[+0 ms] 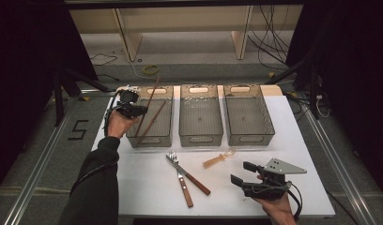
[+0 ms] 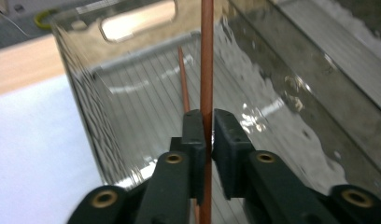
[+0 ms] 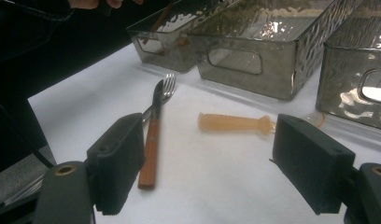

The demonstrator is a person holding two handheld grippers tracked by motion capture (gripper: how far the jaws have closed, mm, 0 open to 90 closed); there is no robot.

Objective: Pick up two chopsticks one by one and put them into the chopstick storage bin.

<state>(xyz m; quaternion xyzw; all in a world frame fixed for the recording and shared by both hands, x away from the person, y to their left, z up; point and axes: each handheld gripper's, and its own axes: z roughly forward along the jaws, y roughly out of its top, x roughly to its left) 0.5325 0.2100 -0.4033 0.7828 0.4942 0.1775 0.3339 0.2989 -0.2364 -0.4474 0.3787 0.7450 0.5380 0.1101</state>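
With one chopstick (image 2: pixel 184 84) already lying in the left bin (image 1: pixel 167 125) at ten o'clock, your left gripper (image 2: pixel 207 126) pinches the second chopstick (image 2: pixel 207 56) over it, while your spread right gripper (image 3: pixel 207 172) waits by two wooden-handled forks (image 1: pixel 185 176) and an amber spoon (image 1: pixel 219 158).

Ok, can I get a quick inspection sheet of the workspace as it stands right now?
Surface: white table, bare apart from the items below.
Job's things: one chopstick held upright in the left bin; a second chopstick leans inside it. Wooden-handled cutlery, at least one a fork, and an amber plastic utensil lie on the table. Middle bin and right bin are empty.
Clutter: nothing seen.
Grippers: left gripper closed on the upright chopstick; right gripper open, holding nothing, at the front right.
Cables: right gripper's cable loops at the table edge; floor cables behind.
Surroundings: wooden frame, a floor-marked 5.
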